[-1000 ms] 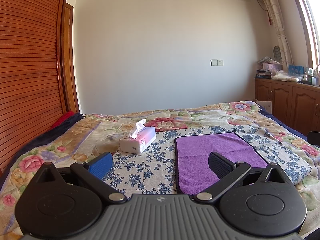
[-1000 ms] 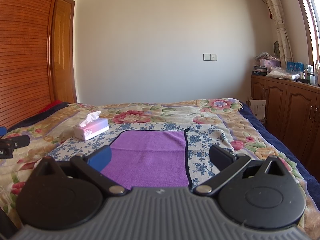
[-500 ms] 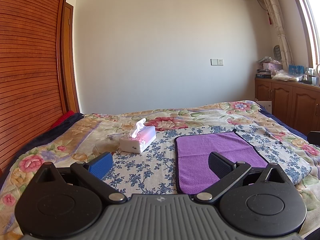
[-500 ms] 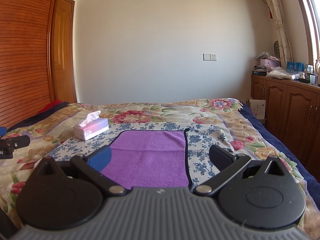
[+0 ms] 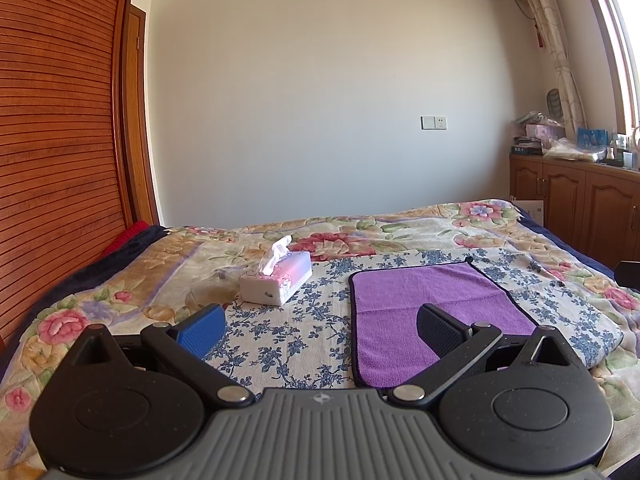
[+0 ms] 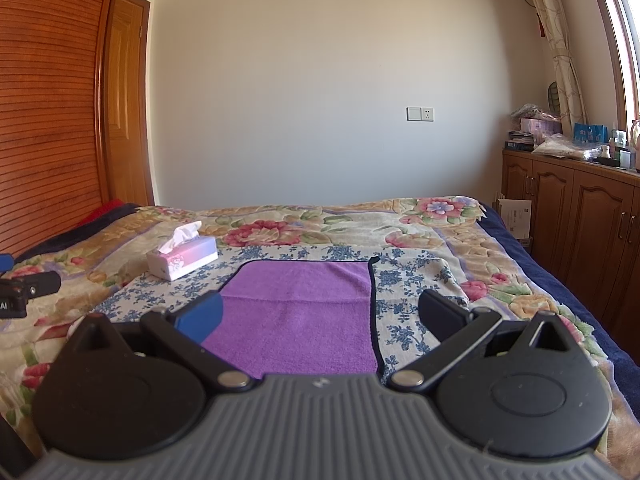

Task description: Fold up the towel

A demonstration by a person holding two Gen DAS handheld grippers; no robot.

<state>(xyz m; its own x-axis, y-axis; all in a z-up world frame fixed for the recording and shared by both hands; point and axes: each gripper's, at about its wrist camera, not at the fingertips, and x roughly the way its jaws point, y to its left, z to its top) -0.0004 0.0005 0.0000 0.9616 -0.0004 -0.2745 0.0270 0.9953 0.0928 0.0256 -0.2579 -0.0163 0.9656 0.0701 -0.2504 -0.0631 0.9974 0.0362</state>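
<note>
Towel (image 5: 432, 304), purple with a dark edge, lies spread flat on a blue-flowered cloth (image 5: 296, 332) that covers the middle of the bed (image 5: 120, 280); a faint crease runs across it from side to side.

From the left wrist view, going left to right: a slatted wooden wall (image 5: 52, 140) fills the left edge, and a tissue box (image 5: 280, 282) stands on the bedspread just left of the towel, not touching it. The left gripper (image 5: 320, 330) hangs above the near part of the bed with its fingers spread wide and nothing between them. Its blue left pad (image 5: 202, 330) sits over the flowered cloth and its black right pad (image 5: 438, 332) over the near left part of the towel. Whether the pads touch the fabric cannot be told. Wooden cabinets (image 5: 576, 204) with clutter on top stand at the far right.

From the right wrist view, the tip of the other tool shows at the far left edge, then the tissue box (image 6: 184, 258), then the towel (image 6: 304, 312) straight ahead. The right gripper (image 6: 320, 316) is likewise spread apart and holds nothing: its blue pad (image 6: 202, 318) is over the towel's near left part, its black pad (image 6: 440, 314) over the flowered cloth (image 6: 404, 308) just beyond the towel's right edge. Cabinets (image 6: 568, 216) line the right wall under a window.
</note>
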